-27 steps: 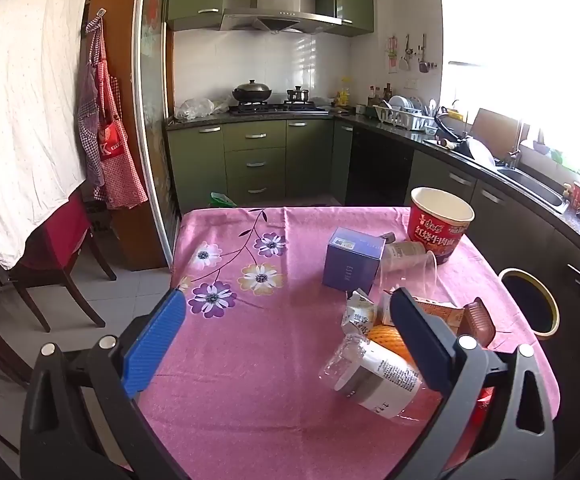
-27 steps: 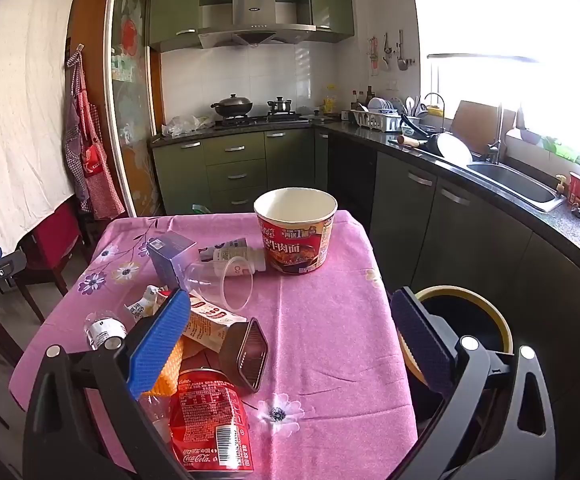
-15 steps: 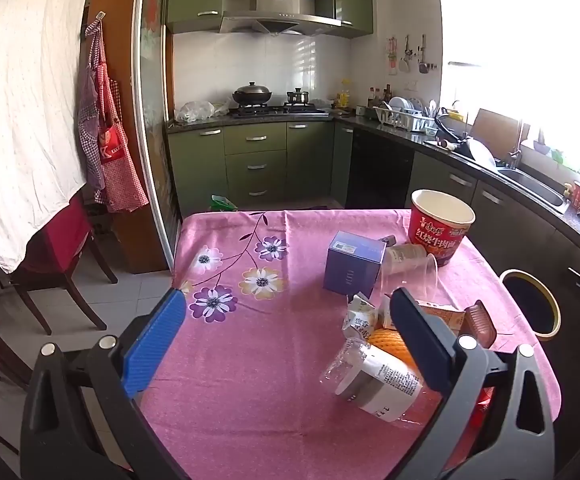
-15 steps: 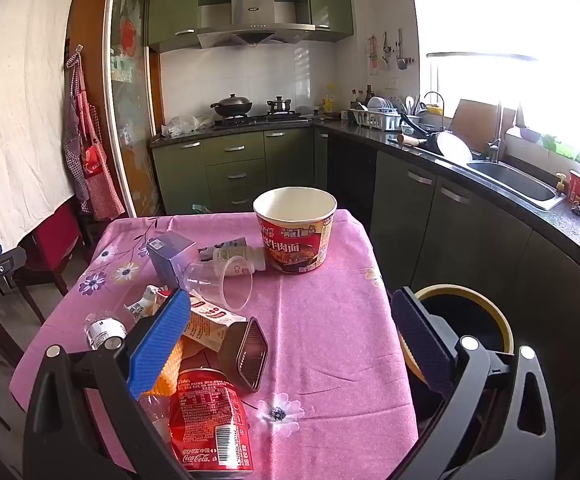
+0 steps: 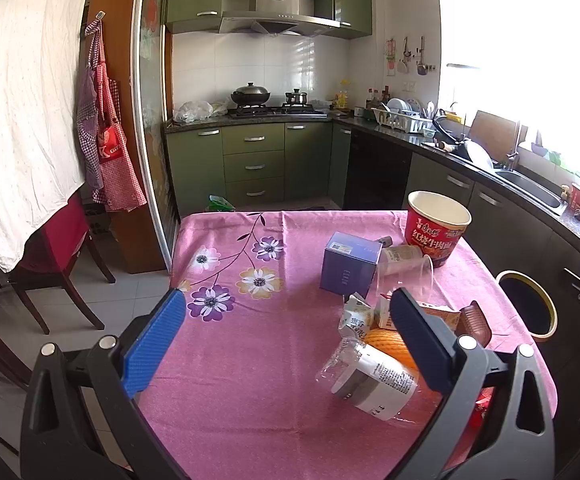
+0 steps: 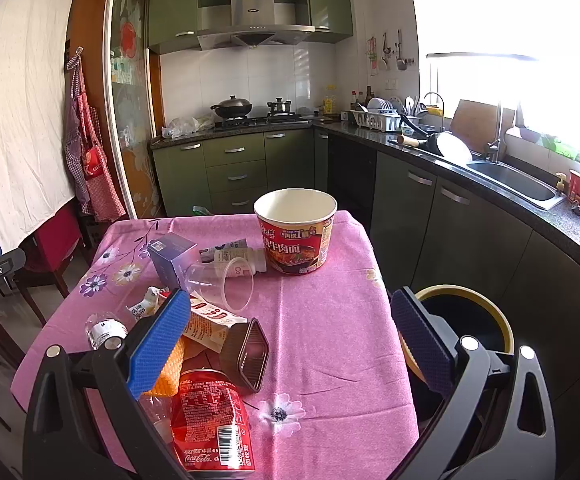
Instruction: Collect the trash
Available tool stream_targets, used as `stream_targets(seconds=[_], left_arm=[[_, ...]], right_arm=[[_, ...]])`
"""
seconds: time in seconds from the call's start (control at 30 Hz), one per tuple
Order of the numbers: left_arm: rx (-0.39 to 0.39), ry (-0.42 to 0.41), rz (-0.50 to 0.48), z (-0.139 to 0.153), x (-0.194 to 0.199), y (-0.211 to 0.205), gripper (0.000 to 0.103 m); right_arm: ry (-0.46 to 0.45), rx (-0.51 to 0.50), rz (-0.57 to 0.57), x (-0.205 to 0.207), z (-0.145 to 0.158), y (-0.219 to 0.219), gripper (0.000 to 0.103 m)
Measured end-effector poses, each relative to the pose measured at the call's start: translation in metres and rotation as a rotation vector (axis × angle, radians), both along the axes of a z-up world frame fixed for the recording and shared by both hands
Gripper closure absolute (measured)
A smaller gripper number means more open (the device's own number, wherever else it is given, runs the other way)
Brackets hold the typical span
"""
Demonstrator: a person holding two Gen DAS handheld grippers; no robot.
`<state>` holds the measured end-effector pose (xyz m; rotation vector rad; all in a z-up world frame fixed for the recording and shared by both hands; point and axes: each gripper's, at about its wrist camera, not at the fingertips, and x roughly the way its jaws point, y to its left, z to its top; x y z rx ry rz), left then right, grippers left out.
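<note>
Both sets of jaws spread wide, empty: left gripper (image 5: 288,330), right gripper (image 6: 290,320). Near bench edge: Coca-Cola can (image 6: 210,424) on its side, brown plastic tray (image 6: 250,354), labelled clear bottle (image 5: 369,380). Mid-bench: tipped clear cup (image 6: 226,284), purple box (image 5: 349,262). Far right corner: upright noodle bowl (image 6: 295,230). Beside right edge, on floor: yellow-rimmed trash bin (image 6: 465,320).

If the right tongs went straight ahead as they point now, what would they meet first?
Probably the pink tablecloth: the open right tongs frame a bare stretch of it. The brown tray lies just left of that line, the noodle bowl farther on; depth is uncertain.
</note>
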<state>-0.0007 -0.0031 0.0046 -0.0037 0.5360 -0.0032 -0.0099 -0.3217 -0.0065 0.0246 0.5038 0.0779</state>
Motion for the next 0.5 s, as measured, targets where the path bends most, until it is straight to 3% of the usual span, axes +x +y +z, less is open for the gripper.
stream_targets(seconds=[0.5], left_arm=[[-0.001, 0.0, -0.006, 0.0045, -0.0036, -0.004, 0.006]], right_arm=[[-0.006, 0.001, -0.004, -0.0027, 0.0005, -0.0017, 0.004]])
